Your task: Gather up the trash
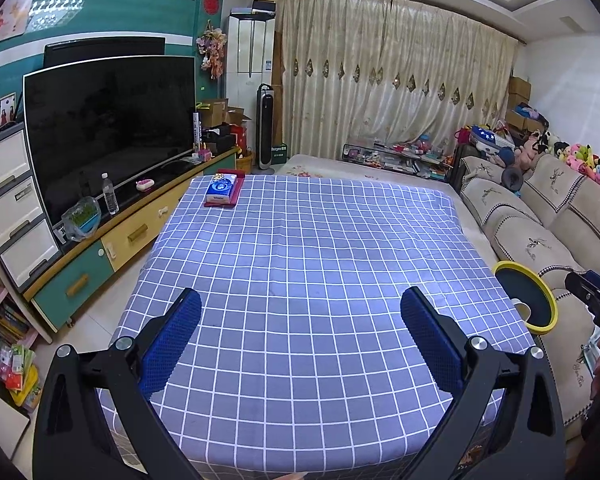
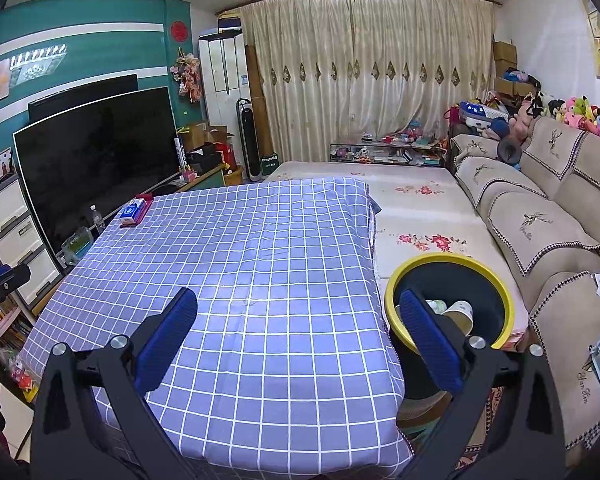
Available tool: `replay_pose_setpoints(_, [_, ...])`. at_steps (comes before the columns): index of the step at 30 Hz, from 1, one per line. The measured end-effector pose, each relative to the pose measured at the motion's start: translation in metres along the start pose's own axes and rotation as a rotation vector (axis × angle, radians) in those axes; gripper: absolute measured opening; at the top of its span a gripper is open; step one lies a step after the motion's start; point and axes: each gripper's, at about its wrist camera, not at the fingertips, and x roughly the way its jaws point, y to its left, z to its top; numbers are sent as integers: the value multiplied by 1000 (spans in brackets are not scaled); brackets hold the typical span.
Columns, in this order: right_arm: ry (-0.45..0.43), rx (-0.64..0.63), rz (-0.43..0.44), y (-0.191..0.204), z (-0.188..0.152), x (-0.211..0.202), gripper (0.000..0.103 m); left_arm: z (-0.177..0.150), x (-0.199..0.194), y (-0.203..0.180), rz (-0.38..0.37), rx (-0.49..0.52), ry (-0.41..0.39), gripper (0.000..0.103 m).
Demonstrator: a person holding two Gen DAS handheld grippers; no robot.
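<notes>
A: We've got both claws spread and empty, left gripper [image 1: 300, 336] and right gripper [image 2: 298, 336], held over the checked table [image 1: 300, 240], probably because nothing's left to grab.

B: Agreed. The bin [image 2: 500, 280] sits at 3 o'clock off the table edge, handy for drops (cup [image 2: 458, 314] and bottle already inside).

A: Tissue pack [image 1: 220, 189] at 11 o'clock, not trash, we'd guess.

B: Bin bottom's hidden; left view cuts it off.
</notes>
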Motion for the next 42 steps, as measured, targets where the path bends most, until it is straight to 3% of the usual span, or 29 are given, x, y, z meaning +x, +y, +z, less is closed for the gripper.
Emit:
replay_pose_setpoints(27, [29, -4, 5, -1, -3, 12, 96, 4, 14, -10, -28, 15, 24, 98])
replay_pose_setpoints(37, [55, -8, 4, -4, 1, 26, 96, 15, 35, -7, -48, 2, 32, 98])
replay_pose_setpoints(42, [47, -11, 47, 0, 23, 48, 96, 37, 75, -2, -11, 36, 65, 98])
